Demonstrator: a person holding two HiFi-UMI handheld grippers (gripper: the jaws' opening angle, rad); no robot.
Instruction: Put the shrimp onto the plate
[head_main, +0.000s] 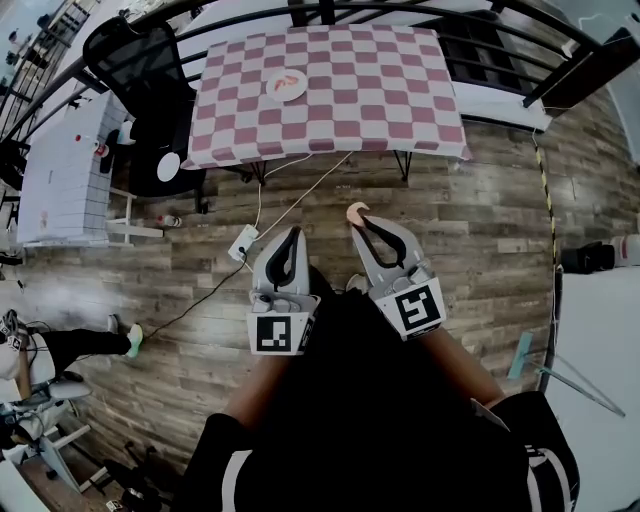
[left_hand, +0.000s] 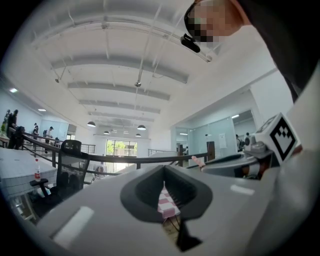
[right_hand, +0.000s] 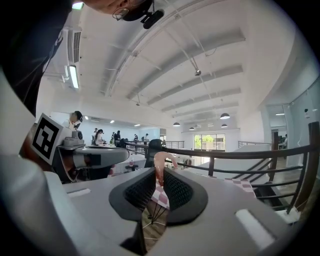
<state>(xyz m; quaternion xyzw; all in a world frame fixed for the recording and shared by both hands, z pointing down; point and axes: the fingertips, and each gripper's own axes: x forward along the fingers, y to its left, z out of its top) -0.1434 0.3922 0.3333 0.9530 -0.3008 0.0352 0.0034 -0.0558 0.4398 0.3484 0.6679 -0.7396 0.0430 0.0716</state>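
Note:
A pink curled shrimp (head_main: 357, 213) sticks out of the tips of my right gripper (head_main: 359, 223), whose jaws are shut on it. In the right gripper view the shrimp (right_hand: 161, 164) rises between the black pads. My left gripper (head_main: 292, 234) hangs beside it, shut, nothing between its jaws. Both grippers are over the wooden floor, short of the table. A white plate (head_main: 287, 85) holding another shrimp lies on the pink-checked tablecloth (head_main: 330, 90) far ahead. In the left gripper view my left gripper (left_hand: 163, 186) frames a strip of the tablecloth (left_hand: 167, 205).
A black railing (head_main: 420, 12) curves behind the table. A black chair (head_main: 135, 60) stands left of the table, with a white brick-patterned counter (head_main: 60, 170) further left. A white cable (head_main: 290, 195) and power strip (head_main: 243, 243) lie on the floor below the table.

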